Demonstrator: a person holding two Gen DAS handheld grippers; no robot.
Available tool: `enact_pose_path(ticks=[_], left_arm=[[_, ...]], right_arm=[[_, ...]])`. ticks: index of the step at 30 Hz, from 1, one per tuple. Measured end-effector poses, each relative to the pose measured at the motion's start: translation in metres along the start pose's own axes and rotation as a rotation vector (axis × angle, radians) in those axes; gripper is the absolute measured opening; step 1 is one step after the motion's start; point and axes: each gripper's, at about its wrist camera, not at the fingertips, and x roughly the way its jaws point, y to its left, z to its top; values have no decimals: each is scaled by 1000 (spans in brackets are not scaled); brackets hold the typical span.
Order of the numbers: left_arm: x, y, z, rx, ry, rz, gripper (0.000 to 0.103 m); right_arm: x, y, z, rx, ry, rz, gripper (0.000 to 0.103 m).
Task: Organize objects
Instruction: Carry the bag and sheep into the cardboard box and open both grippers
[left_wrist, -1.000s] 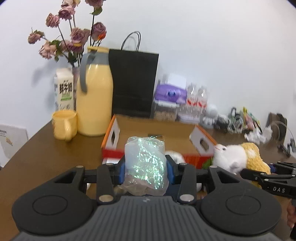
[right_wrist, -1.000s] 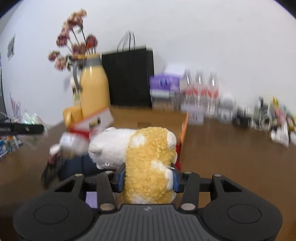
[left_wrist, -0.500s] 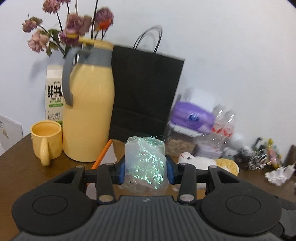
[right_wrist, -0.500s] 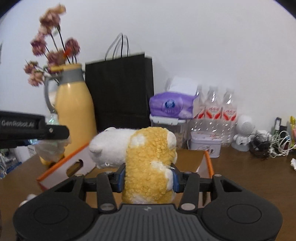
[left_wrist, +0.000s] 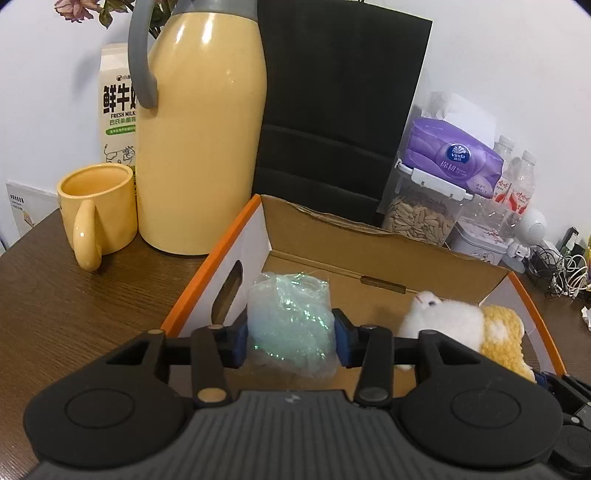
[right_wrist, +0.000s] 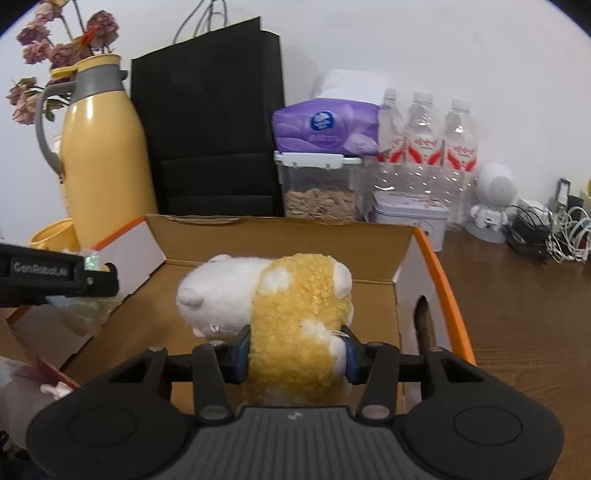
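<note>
Dark wood table (left_wrist: 55, 295) carries our open cardboard box (left_wrist: 369, 240); we judge both loads are at the drop-off step. Our left hand-held gripper (left_wrist: 290, 341) is opening around the crinkly plastic bag (left_wrist: 288, 321) over the box; our right hand-held gripper (right_wrist: 295, 354) grips the plush toy (right_wrist: 288, 314), which needs lowering and releasing beside the bag.

Flowers (left_wrist: 92, 11) cropped at the top edge; milk carton (left_wrist: 116, 107) half behind the yellow jug (left_wrist: 203, 125).

Yellow thermos (left_wrist: 202, 125), mug (left_wrist: 96, 212) beside it, milk carton (left_wrist: 117, 110), black bag (left_wrist: 340, 107), tissue pack (right_wrist: 327, 127), 3 water bottles (right_wrist: 424, 147)
</note>
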Motion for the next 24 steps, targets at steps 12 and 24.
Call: enact_pose_path(ticks=[12, 24], left_arm=[[-23, -13, -1, 63, -101, 8, 103], [-66, -15, 2, 95, -186, -28, 103]], right_arm=[[-9, 6, -2, -28, -15, 2, 103], [-42, 4, 8, -9, -65, 5, 103]])
